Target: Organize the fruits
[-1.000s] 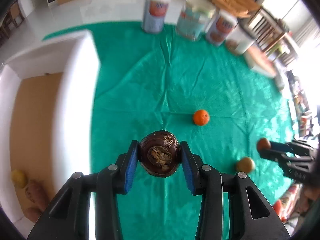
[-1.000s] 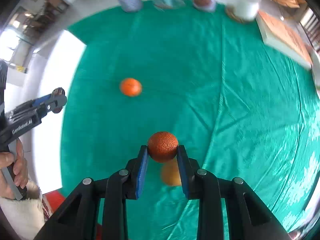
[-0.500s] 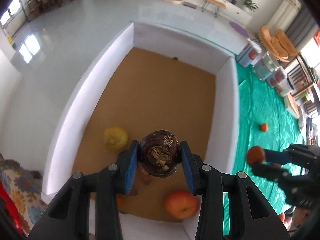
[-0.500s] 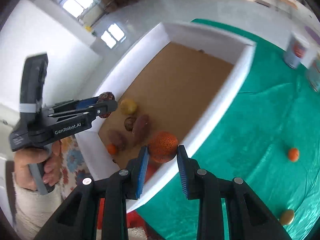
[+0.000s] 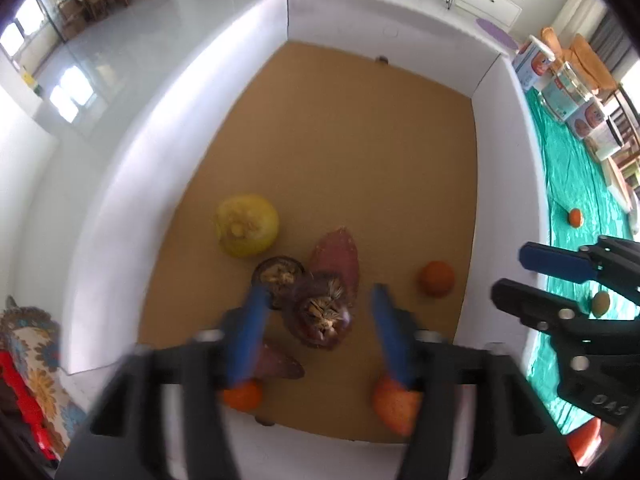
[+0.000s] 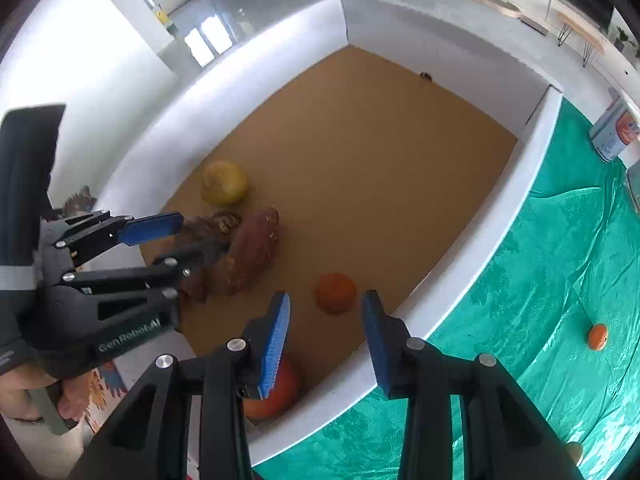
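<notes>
Bright room, glossy pale floor, and right below us a white-walled box point(image 5: 120, 208) with a brown cardboard bottom, a green cloth point(image 6: 560, 280) spread along its right side. Both grippers point steeply down into the near end of the box. The left gripper point(image 5: 318, 330) has its blue pads well apart; its jaws have just been opening, and the dark brown mangosteen point(image 5: 322, 320) sits between them with clear gaps on both sides, gripped by neither pad. The right gripper point(image 6: 325, 322) has just been parting its jaws too, and the rough orange fruit point(image 6: 335, 293) lies on the cardboard beyond its pads, loose, nothing pinching it. Nearest of all in the box: a small orange point(image 5: 242, 396) by the left pad, a reddish-orange apple point(image 6: 276, 392) in the near corner, and a purple-brown sweet potato point(image 5: 276, 364) partly hidden behind the left finger. A little farther in, a second mangosteen point(image 5: 279, 276) lies next to a long sweet potato point(image 6: 252, 256), and beyond those a yellow fruit point(image 5: 246, 224) towards the left wall. The far half of the box floor is bare cardboard. Out on the cloth to the right, an orange point(image 6: 597, 336) and a brownish fruit point(image 5: 601, 303) lie well apart from the box. At the far edge of the cloth stand printed tins point(image 5: 560, 96).
</notes>
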Available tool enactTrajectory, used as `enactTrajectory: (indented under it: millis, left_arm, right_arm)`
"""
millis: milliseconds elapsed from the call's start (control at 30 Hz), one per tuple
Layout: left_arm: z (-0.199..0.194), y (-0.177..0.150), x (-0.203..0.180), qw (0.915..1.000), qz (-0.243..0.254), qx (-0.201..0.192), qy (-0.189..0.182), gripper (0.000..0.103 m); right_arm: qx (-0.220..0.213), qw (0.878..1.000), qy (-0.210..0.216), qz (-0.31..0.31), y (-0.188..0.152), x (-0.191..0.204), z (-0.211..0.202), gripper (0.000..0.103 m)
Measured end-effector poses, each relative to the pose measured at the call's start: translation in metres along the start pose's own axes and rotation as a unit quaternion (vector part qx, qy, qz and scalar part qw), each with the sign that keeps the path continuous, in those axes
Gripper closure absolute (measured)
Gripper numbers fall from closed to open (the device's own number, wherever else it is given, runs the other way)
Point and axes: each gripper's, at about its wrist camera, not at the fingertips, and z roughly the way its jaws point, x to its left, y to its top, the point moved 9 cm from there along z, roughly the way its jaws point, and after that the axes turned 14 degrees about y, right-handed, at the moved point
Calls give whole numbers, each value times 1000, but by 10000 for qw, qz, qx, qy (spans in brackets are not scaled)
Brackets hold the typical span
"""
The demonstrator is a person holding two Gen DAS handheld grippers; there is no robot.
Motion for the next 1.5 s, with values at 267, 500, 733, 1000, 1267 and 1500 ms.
enactTrajectory:
  millis: [267, 500, 733, 1000, 1267, 1500]
  left_arm:
    - [-100, 23, -46, 9929, -29, -1094, -473, 12]
    - [-148, -34, -170, 9764, 895, -1598, -1144, 8]
    - [-94, -127, -283, 9710, 1293, -1557, -1271, 8]
    - [-40, -186, -325, 9742, 1376, -1601, -795, 10]
    - [-33, -187, -326, 9720, 1377, -1778, -683, 2]
    - [-30, -187, -329, 9721, 1380, -1774, -664, 1]
  right_arm:
    - [-1138, 9927, -156, -364, -1, -9, -122, 44]
    - [-1768, 9797, -934, -133, -85, -87, -216, 33]
    - [-1740, 9690, -1513, 889, -243, -194, -201, 32]
    - [-2802, 9225, -1886, 1866, -360, -245, -159, 32]
    - [-2990, 9073, -2202, 1974, -380, -250, -144, 32]
    - [-2928, 9066, -2287, 2001, -382, -250, -139, 27]
